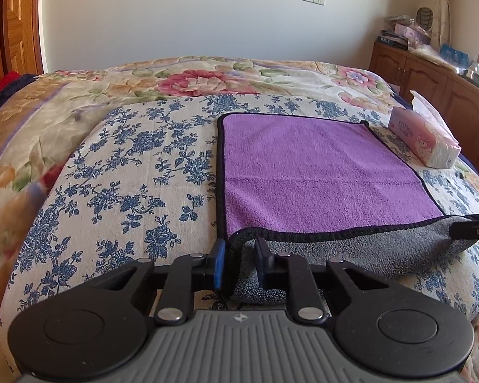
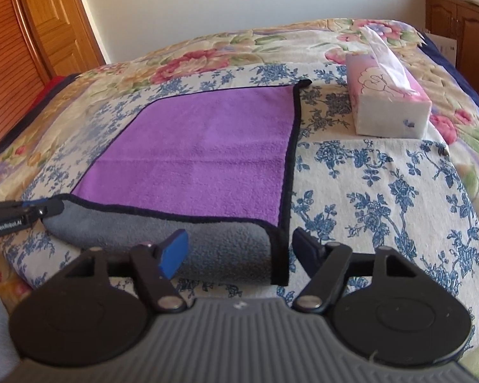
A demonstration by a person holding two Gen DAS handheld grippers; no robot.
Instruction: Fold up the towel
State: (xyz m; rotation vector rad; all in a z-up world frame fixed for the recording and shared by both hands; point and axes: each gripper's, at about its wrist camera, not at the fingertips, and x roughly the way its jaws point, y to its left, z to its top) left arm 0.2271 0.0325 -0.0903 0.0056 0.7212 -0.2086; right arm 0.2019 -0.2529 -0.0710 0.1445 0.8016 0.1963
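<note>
A towel, purple on top (image 1: 319, 172) and grey underneath, with black trim, lies on a blue-flowered cloth on the bed; it also shows in the right wrist view (image 2: 201, 146). Its near edge is rolled up so the grey side (image 2: 226, 249) shows. My left gripper (image 1: 239, 265) is nearly shut around the towel's near left corner; whether the pads pinch it I cannot tell. My right gripper (image 2: 239, 252) is open, its fingers either side of the near right corner, not touching. The right gripper's tip shows in the left view (image 1: 472, 228), the left's in the right view (image 2: 25, 212).
A pink tissue box (image 1: 424, 142) stands on the bed right of the towel, also in the right wrist view (image 2: 389, 102). Wooden cabinets (image 1: 431, 76) with clutter line the right wall. A wooden door (image 2: 48, 25) is at the left.
</note>
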